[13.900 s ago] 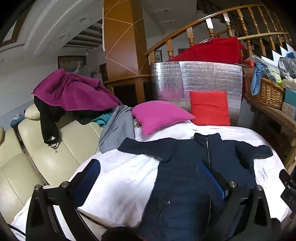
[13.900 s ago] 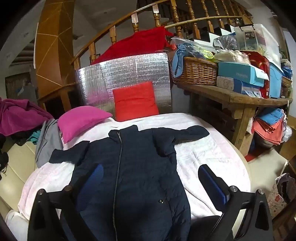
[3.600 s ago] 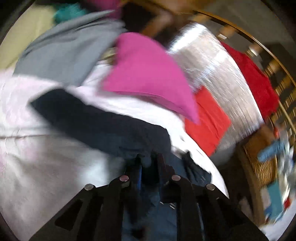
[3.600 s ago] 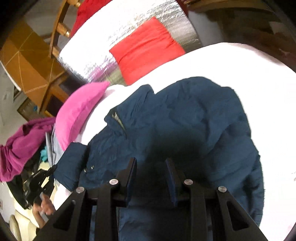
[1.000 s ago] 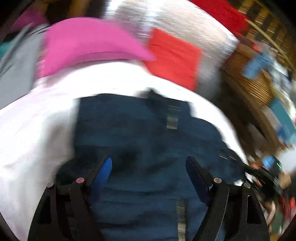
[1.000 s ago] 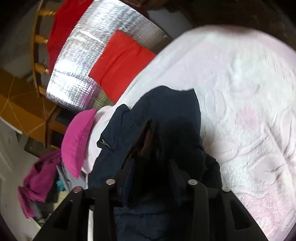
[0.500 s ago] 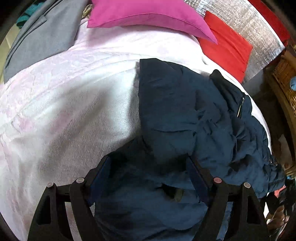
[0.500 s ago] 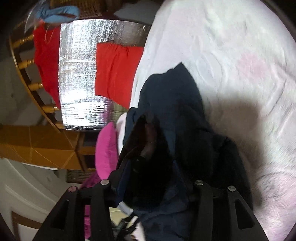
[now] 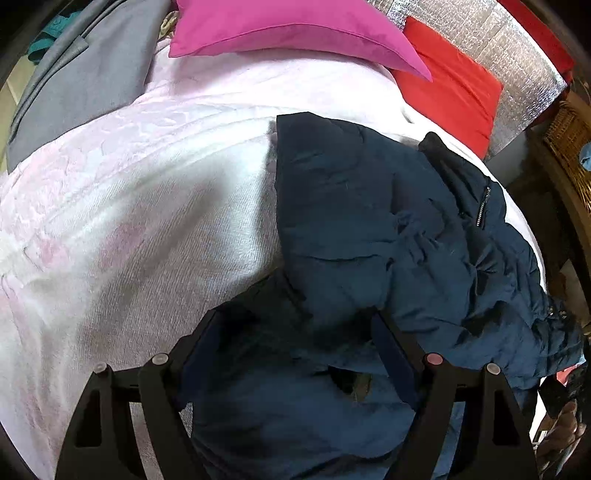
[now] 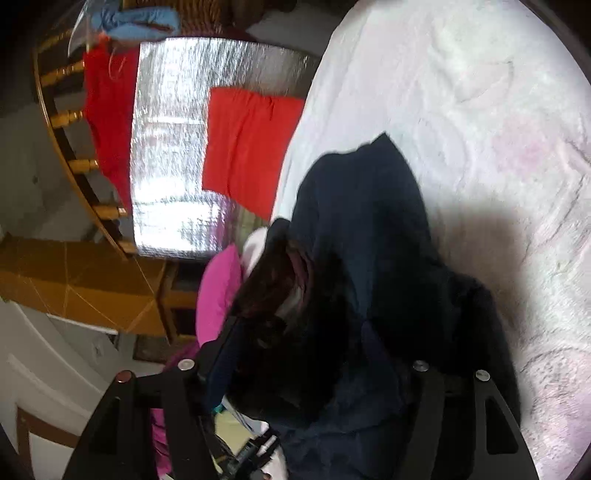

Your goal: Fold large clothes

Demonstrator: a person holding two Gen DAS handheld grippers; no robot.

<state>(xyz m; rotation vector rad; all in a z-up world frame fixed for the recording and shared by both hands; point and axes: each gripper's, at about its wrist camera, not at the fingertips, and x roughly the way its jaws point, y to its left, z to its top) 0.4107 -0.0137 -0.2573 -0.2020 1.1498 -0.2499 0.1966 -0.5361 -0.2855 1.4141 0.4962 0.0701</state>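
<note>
The navy padded jacket [image 9: 388, 229] lies on the pale pink bed cover [image 9: 129, 206], bunched toward the right of the left wrist view, one sleeve already laid across its body. Far beyond it sit a magenta pillow [image 9: 288, 29] and a red cushion [image 9: 450, 88], with a grey garment [image 9: 81, 74] at the far left.

The step in hand looks like drawing the right side of the jacket over toward the middle. To do it well, carry the raised cloth low and level, lay the edge parallel to the zip, and let go only once the padding has settled flat, since this puffy fabric will likely spring back

The left gripper [image 9: 295, 332] hovers with its fingers spread wide over the near part of the jacket, holding nothing. The right gripper [image 10: 295, 332] has thick jacket cloth bunched between its fingers [image 10: 218, 354], seemingly pinching it; the fold lifts up in front of that camera
</note>
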